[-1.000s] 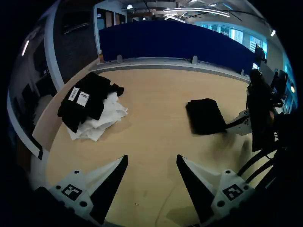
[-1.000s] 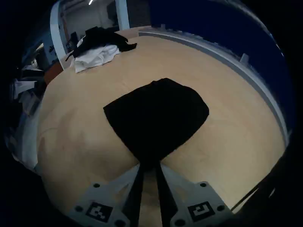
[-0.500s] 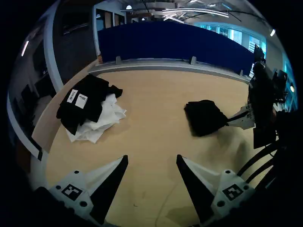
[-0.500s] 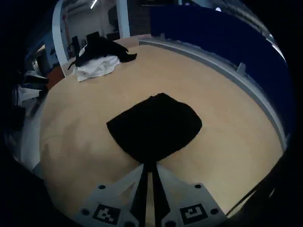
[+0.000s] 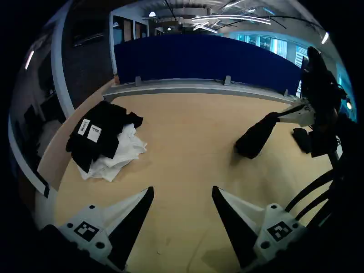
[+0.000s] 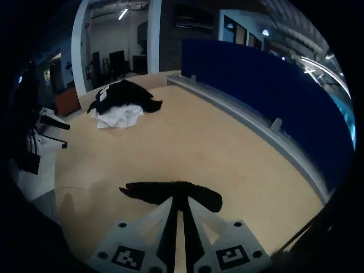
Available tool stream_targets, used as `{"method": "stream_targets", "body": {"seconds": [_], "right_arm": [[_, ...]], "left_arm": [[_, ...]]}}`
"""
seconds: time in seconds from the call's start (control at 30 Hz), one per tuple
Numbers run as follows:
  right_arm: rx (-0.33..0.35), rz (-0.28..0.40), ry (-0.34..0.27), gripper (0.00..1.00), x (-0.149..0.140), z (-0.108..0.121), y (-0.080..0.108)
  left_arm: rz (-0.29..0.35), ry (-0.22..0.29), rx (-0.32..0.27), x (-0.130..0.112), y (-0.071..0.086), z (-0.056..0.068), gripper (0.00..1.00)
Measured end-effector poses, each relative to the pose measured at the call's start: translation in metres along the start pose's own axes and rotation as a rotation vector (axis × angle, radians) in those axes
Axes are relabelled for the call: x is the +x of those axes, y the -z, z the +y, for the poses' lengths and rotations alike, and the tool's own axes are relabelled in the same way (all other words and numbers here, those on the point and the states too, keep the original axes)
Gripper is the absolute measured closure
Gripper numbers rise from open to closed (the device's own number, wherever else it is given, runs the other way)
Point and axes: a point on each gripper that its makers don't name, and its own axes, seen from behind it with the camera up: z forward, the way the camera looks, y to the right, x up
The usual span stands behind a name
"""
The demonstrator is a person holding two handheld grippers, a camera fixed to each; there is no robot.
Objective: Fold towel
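Right gripper view: the right gripper (image 6: 180,199) pinches the black towel (image 6: 150,192) at its fingertips; the cloth droops and looks soft and light. The left gripper (image 5: 182,189), wide open and empty, could take a hanging corner.

black towel (image 5: 255,136): plain dark fabric, folded into a compact bundle, no pattern visible. It's up off the surface by one end, pinched in the right gripper (image 5: 277,116) with both fingers closed on the cloth. In the left gripper view it hangs slanted, with the upper end at the fingertips and the lower end down-left toward the light wooden table (image 5: 191,136) (can't tell if the bottom edge touches the surface or sits just off it). In the right gripper view it's seen nearly edge-on, as a thin flat dark band spreading left and right of the fingertips. The left tip tapers to a point and the right end is rounder and thicker.
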Motion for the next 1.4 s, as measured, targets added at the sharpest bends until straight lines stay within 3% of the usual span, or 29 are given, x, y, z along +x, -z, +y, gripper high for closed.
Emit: {"method": "stream_targets", "body": {"seconds": [0.2, 0.53, 0.83, 1.4], "right_arm": [[-0.032, 0.037, 0.006, 0.93, 0.023, 0.021, 0.025], [-0.098, 0.037, -0.016, 0.93, 0.014, 0.060, 0.055], [-0.163, 0.017, -0.046, 0.93, -0.009, 0.110, 0.089], [-0.321, -0.069, -0.120, 0.93, -0.075, 0.235, 0.161]], "left_arm": [[0.017, -0.001, -0.009, 0.008, 0.002, 0.005, 0.05], [0.026, -0.008, -0.016, 0.014, 0.001, 0.010, 0.05], [0.022, -0.029, -0.019, 0.017, 0.001, 0.013, 0.05], [0.007, -0.055, -0.029, 0.020, -0.006, 0.025, 0.05]]}}
